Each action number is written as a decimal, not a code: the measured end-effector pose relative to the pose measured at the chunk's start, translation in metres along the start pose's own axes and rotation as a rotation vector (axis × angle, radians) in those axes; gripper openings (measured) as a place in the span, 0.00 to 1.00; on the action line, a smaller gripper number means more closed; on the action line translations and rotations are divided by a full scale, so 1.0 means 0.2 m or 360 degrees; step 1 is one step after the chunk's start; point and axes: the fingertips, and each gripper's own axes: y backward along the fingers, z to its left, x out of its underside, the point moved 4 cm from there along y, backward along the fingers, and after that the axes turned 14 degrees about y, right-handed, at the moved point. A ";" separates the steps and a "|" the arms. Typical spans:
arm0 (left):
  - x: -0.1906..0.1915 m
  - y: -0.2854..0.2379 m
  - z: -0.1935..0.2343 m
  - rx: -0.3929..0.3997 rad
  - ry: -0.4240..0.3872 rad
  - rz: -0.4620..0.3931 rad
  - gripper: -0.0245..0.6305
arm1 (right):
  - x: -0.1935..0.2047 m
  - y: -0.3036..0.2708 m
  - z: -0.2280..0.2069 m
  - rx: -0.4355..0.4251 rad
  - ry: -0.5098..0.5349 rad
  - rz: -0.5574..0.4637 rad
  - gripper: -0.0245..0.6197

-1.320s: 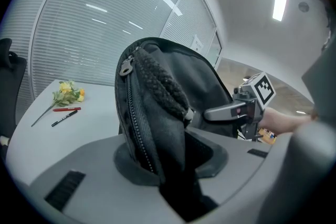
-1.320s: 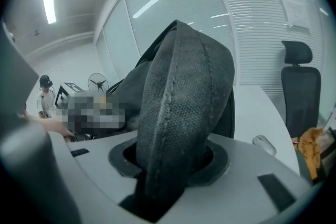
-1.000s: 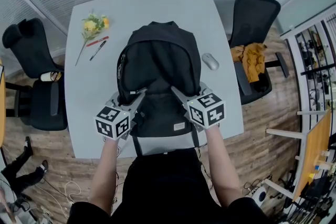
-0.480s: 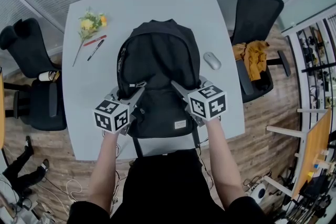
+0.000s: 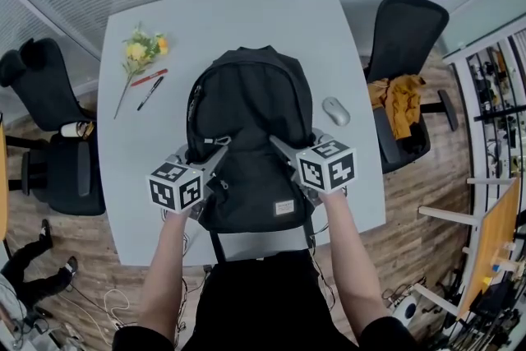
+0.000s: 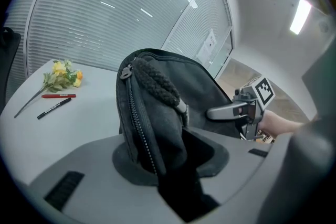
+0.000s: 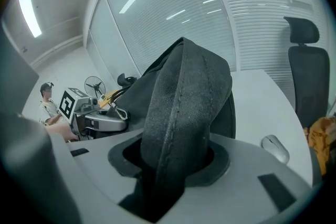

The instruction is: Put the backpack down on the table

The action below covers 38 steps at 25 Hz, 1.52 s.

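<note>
Our left gripper (image 5: 220, 145) had its jaws partly closed on a fold of the black backpack (image 5: 251, 107) along its zippered left side, with the fabric pinched between the pads. Our right gripper (image 5: 277, 142) clamped a thicker, seamed fold on the bag's right side, its jaws standing somewhat wider. The backpack lay over the middle of the grey table (image 5: 140, 152), its bottom close to the near edge and its straps hanging past that edge. We could not tell whether its full weight was on the top. A computer mouse (image 5: 336, 111) sat just beside it on the right. On the left, bare tabletop ran out to the flowers (image 5: 141, 49), red pen (image 5: 149, 78) and black pen (image 5: 149, 92), well apart from the bag.
</note>
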 end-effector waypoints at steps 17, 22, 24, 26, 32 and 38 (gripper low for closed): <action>-0.06 -0.19 0.21 -0.0030 0.0128 0.0101 0.26 | 0.02 -0.24 -0.19 -0.0020 -0.0096 0.0114 0.32; -0.05 -0.23 0.25 -0.0033 0.0172 0.0139 0.26 | 0.02 -0.28 -0.24 -0.0061 -0.0149 0.0142 0.32; -0.05 -0.25 0.28 -0.0031 0.0190 0.0155 0.26 | 0.03 -0.30 -0.25 -0.0072 -0.0173 0.0151 0.31; -0.05 -0.27 0.30 -0.0032 0.0204 0.0170 0.27 | 0.04 -0.32 -0.26 -0.0076 -0.0191 0.0156 0.32; -0.03 -0.33 0.34 -0.0030 0.0246 0.0204 0.28 | 0.07 -0.35 -0.31 -0.0085 -0.0228 0.0191 0.32; -0.01 -0.35 0.37 -0.0033 0.0288 0.0232 0.29 | 0.10 -0.38 -0.33 -0.0122 -0.0287 0.0190 0.31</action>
